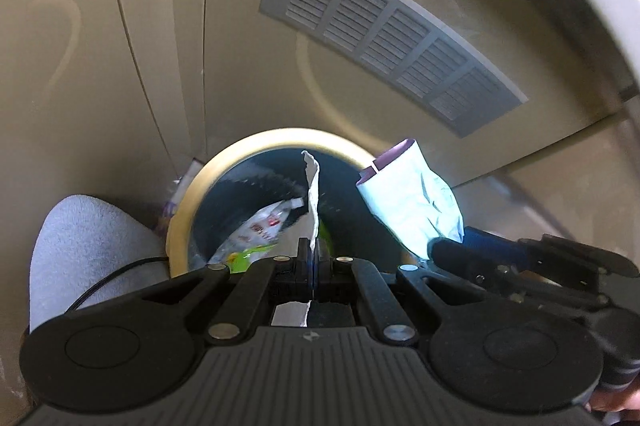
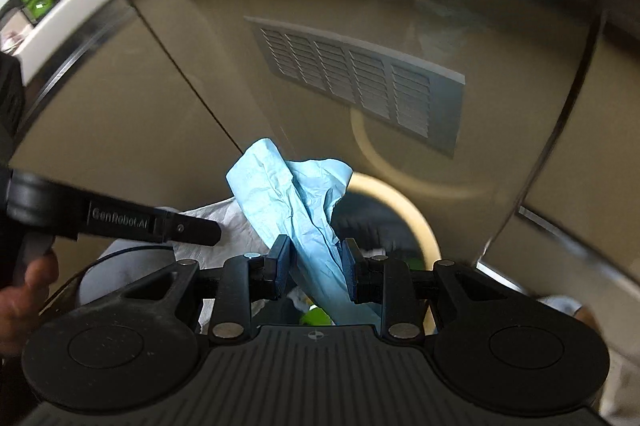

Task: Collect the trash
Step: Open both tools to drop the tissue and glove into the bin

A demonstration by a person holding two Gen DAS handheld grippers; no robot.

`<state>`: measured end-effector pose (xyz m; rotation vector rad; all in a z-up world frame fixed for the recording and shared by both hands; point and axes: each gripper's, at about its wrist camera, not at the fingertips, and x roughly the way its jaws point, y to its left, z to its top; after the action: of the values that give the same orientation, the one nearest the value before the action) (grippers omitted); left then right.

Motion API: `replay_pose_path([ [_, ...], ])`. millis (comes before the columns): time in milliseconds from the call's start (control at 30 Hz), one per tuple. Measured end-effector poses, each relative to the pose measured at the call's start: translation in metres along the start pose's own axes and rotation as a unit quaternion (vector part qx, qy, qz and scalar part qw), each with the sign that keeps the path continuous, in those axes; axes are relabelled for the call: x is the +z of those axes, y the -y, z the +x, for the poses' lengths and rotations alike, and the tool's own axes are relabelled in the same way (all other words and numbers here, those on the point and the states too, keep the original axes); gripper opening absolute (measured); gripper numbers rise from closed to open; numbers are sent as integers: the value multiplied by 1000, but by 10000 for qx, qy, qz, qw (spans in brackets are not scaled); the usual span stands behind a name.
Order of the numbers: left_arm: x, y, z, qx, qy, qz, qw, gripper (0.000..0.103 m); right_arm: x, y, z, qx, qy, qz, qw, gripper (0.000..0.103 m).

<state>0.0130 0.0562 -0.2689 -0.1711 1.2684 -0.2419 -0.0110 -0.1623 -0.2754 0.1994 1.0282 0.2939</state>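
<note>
Two pieces of trash are hanging over the round cream-rimmed dark bin (image 1: 256, 162), each held by one gripper. A thin white paper strip (image 1: 313, 194) is standing edge-on to the left wrist camera, its long axis running straight out from the left gripper (image 1: 313, 258) across the bin's mouth, where a crinkled white and green wrapper (image 1: 260, 230) is lying inside. That gripper's jaws are pressing together on the strip's near end, with no gap showing between them.

Off to its right, a crumpled pale blue paper sheet (image 2: 296, 202) is slanting between the pads of the right gripper (image 2: 314, 266). Those jaws are sitting partly apart; whether they are pinching the sheet or letting it slide I cannot tell. In the left view the sheet (image 1: 412, 202) is hanging at the bin's right rim rather than over its middle.

So the left load seems better placed to drop cleanly, while the right would probably want carrying a little further in toward the centre. Behind both, a grey louvred vent (image 1: 392, 34) is sitting in a beige panel.
</note>
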Motion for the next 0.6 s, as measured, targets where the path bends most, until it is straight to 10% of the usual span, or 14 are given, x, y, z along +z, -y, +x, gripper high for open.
replay_pose_path([
  [600,2,-7,62,325,-527,-58,9981,0,2,-20,69,-569,-754,-432,9946,30],
])
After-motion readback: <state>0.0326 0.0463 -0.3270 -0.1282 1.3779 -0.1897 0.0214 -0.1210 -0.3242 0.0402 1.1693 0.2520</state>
